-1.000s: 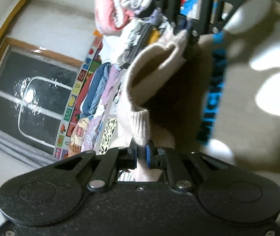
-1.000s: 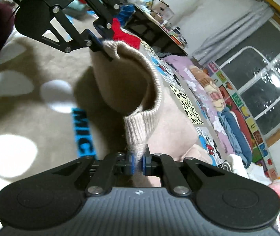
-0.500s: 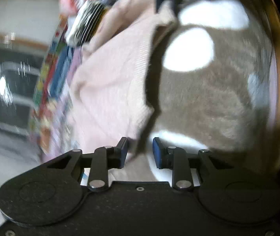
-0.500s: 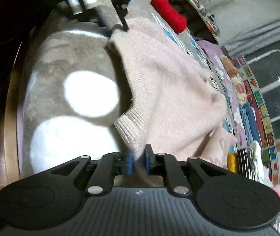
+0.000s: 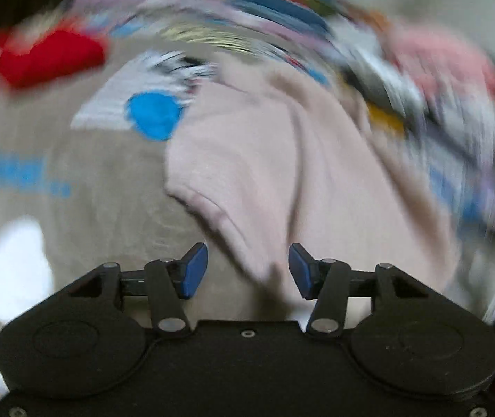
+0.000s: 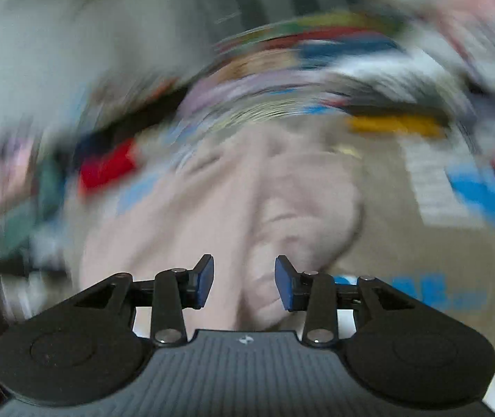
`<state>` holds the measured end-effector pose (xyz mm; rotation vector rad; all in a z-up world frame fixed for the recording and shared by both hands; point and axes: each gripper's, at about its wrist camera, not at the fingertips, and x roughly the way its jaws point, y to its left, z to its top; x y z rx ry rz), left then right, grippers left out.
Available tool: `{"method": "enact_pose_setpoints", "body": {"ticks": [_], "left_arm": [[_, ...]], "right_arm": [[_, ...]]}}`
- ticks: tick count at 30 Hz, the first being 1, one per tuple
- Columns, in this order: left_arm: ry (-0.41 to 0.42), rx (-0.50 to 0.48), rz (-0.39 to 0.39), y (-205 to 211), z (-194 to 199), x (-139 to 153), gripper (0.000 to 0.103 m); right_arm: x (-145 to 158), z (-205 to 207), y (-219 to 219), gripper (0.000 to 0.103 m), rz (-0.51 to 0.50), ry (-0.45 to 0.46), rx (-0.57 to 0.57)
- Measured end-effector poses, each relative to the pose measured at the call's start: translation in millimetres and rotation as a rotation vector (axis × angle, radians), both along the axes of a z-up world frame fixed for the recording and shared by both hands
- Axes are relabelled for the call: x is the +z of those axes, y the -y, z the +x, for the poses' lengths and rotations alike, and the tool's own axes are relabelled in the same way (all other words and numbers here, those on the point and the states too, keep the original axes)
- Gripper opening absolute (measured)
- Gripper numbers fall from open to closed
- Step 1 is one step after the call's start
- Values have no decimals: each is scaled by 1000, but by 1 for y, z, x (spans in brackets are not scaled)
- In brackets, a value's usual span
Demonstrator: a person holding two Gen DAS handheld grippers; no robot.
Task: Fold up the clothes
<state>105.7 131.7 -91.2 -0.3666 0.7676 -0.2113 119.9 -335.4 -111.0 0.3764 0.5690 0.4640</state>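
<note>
A pale pink knit sweater (image 5: 265,160) lies on a beige blanket (image 5: 84,187) with white spots and blue letters. My left gripper (image 5: 247,269) is open and empty just above the sweater's near ribbed edge. In the right wrist view the sweater (image 6: 247,215) lies bunched with folds. My right gripper (image 6: 244,283) is open and empty over its near end. Both views are blurred by motion.
A red garment (image 5: 49,55) lies at the far left of the blanket, also in the right wrist view (image 6: 108,170). A pile of mixed clothes (image 5: 438,80) sits at the far right. More coloured clothes (image 6: 334,55) line the far side.
Both grippers held the sweater's ribbed edge up a second ago. They laid it on the blanket, opened and let go. Both cameras have swung round fast.
</note>
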Motion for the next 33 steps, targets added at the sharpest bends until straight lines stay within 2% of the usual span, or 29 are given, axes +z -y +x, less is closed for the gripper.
{"method": "enact_pose_setpoints", "body": {"ticks": [2, 6, 8, 9, 12, 17, 23, 24, 26, 28, 30, 31, 33], "left_arm": [[-33, 115, -213, -20, 13, -10, 51], [-47, 199, -393, -39, 36, -30, 51], [-53, 239, -480, -48, 47, -41, 51], [-50, 235, -500, -52, 53, -42, 51], [-44, 188, -515, -53, 79, -43, 51], [-44, 79, -518, -53, 126, -47, 51], [-54, -33, -550, -58, 177, -57, 51], [-56, -52, -555, -59, 186, -58, 48], [-59, -89, -565, -60, 203, -62, 35], [-70, -75, -562, -62, 206, -65, 22], [-74, -62, -539, -61, 206, -66, 17], [-57, -61, -514, -59, 204, -62, 11], [-21, -59, -461, -55, 198, -55, 7]], "right_arm": [[-21, 7, 24, 41, 155, -35, -120], [-62, 19, 49, 50, 327, -97, -210], [-83, 24, 61, 45, 413, -128, -254], [-92, 28, 66, 48, 451, -141, -271], [-90, 52, 63, 54, 466, -136, -228], [-86, 92, 50, 55, 396, -156, -137], [-83, 119, 54, 55, 440, -209, -39], [-83, 125, 52, 55, 429, -209, -20], [-82, 133, 46, 54, 405, -208, 13], [-81, 141, 41, 49, 381, -206, 30], [-83, 149, 39, 25, 372, -213, 27], [-85, 150, 40, 23, 381, -215, 21], [-85, 148, 39, 16, 376, -200, 17]]}}
